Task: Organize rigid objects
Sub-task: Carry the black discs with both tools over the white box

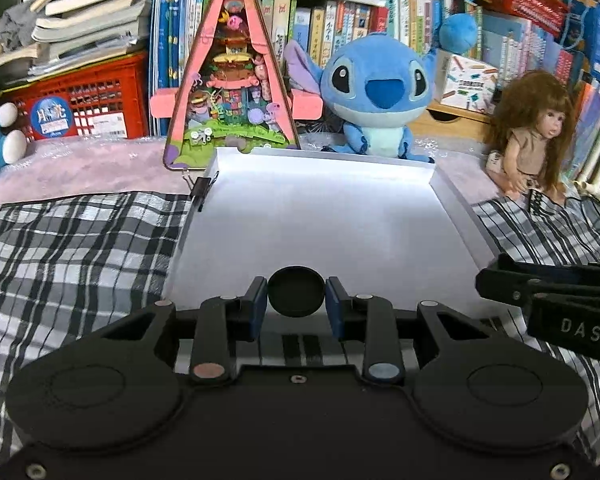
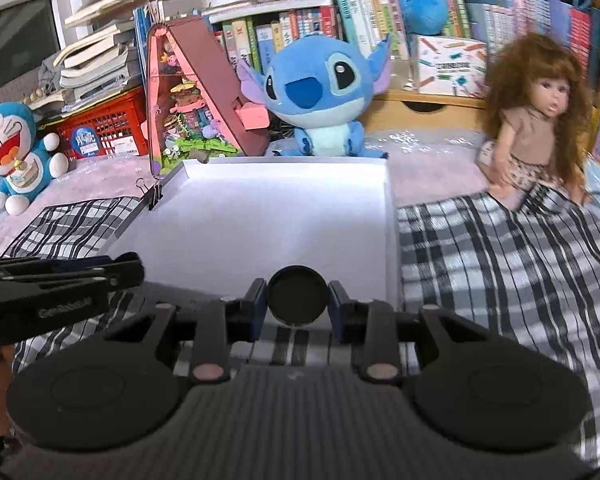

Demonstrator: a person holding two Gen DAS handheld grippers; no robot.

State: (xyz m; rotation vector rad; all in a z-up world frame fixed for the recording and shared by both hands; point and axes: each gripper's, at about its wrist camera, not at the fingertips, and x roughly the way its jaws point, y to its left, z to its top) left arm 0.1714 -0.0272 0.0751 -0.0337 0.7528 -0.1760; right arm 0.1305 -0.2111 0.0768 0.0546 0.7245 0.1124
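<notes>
The white tray (image 1: 452,196) is being approached over the checked cloth (image 1: 80,248). A black disc (image 1: 297,297) is being held, rim clamped on both sides, in the left gripper (image 1: 297,300); a second disc (image 2: 298,299) is being clasped likewise in the right gripper (image 2: 298,301). Both are being judged light, stiff, slippery-edged.

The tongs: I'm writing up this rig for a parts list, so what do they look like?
Both the left tongs and right tongs are black plastic with blue pads, two round discs and small pale rivets. Seen side-on, one body reads "DAS" in white; the other's lettering is blurred. No cables or sleeves show.
</notes>
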